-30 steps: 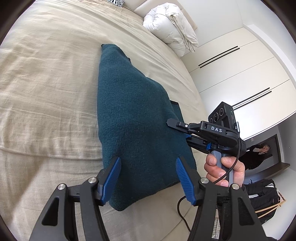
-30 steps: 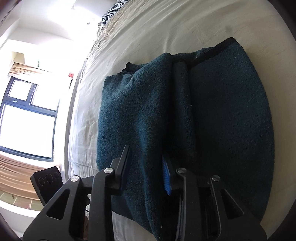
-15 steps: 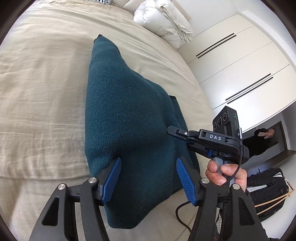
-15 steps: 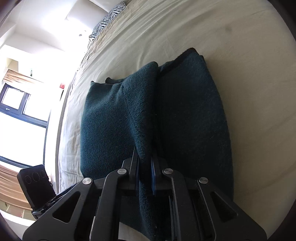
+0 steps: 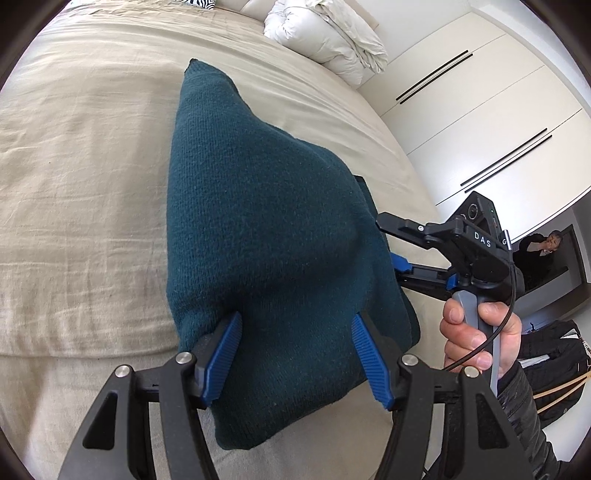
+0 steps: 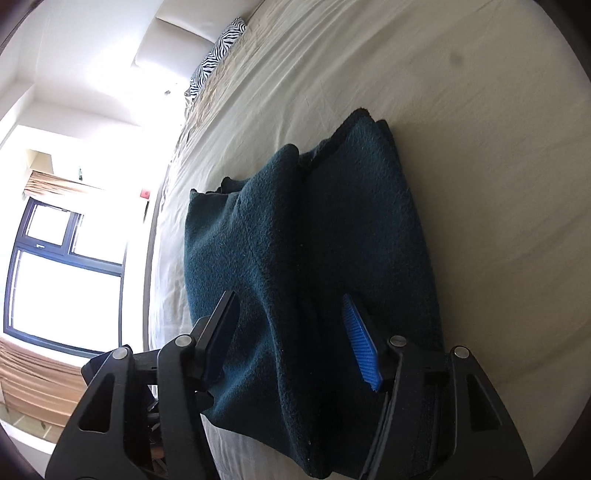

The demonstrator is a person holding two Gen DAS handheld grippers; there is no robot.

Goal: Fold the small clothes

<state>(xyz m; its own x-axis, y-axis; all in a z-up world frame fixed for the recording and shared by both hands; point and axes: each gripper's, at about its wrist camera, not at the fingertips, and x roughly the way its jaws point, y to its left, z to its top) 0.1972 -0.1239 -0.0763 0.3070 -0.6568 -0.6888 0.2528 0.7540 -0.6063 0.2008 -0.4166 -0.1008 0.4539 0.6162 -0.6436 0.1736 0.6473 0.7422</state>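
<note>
A dark teal knit garment (image 5: 266,229) lies folded on the beige bed (image 5: 74,155). My left gripper (image 5: 295,350) is open, its blue pads either side of the garment's near edge, which bulges between them. My right gripper (image 6: 291,339) is open too, its fingers straddling a raised fold of the same garment (image 6: 288,258). In the left wrist view the right gripper (image 5: 399,258) reaches in from the right at the garment's side, held by a hand (image 5: 480,339).
A white crumpled duvet (image 5: 325,33) lies at the bed's head, with a zebra-print pillow (image 6: 216,55) beside it. White wardrobe doors (image 5: 480,110) stand past the bed's right edge. A window (image 6: 62,280) is at the left. A person (image 5: 543,247) stands in a doorway.
My right gripper was shut on the garment's fold half a second ago and has now opened. My left gripper has stayed open and moved closer onto the garment's near edge.
</note>
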